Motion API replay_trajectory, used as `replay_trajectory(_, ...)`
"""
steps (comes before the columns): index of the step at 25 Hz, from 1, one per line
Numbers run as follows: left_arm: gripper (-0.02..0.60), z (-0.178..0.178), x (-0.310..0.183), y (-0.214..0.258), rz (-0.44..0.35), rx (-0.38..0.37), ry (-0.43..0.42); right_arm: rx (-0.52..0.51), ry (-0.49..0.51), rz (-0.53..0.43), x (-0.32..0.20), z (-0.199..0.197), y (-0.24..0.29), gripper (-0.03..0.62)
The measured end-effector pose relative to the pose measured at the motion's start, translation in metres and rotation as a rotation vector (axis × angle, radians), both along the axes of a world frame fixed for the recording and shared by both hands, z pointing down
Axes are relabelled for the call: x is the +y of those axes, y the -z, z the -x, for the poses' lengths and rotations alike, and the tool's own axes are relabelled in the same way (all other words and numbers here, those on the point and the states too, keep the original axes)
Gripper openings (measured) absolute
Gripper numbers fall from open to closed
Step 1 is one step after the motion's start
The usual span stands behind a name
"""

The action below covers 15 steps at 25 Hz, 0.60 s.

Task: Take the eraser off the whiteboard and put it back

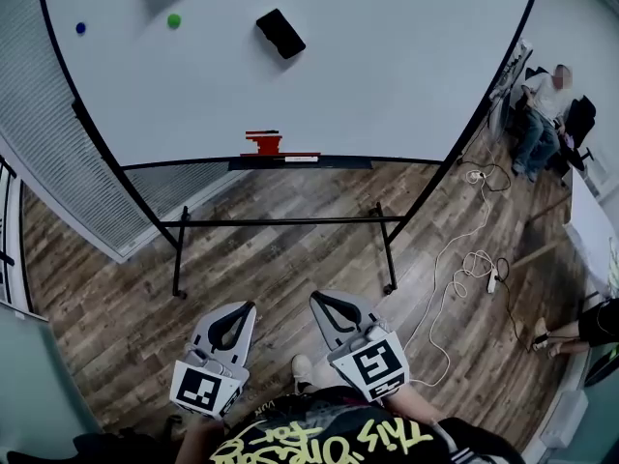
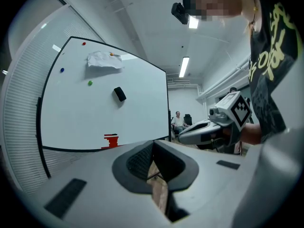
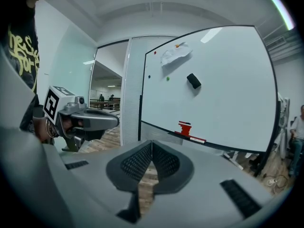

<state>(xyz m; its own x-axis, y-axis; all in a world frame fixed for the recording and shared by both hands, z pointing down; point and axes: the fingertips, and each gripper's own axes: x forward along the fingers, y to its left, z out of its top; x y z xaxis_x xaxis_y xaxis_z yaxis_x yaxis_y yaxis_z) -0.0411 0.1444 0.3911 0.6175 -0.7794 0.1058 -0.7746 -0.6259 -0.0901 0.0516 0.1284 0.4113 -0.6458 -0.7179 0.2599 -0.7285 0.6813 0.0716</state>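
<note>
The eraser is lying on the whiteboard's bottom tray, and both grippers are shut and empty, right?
Not on the tray: the head view shows the eraser stuck high on the whiteboard face. The left gripper and right gripper are shut and empty.

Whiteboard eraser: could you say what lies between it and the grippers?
Head view: below the eraser, bare whiteboard, its tray with red items, the stand's crossbar, then floor before the left gripper and right gripper.

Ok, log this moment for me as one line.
stage: pre-grasp | eraser: on whiteboard, untouched | left gripper: fingers shut, empty | right gripper: fingers shut, empty | both: well short of whiteboard
</note>
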Motion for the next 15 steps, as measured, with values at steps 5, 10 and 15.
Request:
replay_trajectory(5,0.008,-0.01,-0.024,0.011,-0.007,0.051,0.039,0.051,0.057,-0.048,-0.024,-0.007,0.002,0.009)
replay_trajectory(10,0.008,-0.013,-0.033,0.006,0.006,0.018,0.036,0.036,0.053,-0.047,-0.037,-0.01,0.001,0.009)
replay_trajectory(15,0.008,-0.01,-0.044,0.008,0.022,-0.019,0.042,0.017,0.048,-0.031,-0.044,-0.007,0.002,0.011)
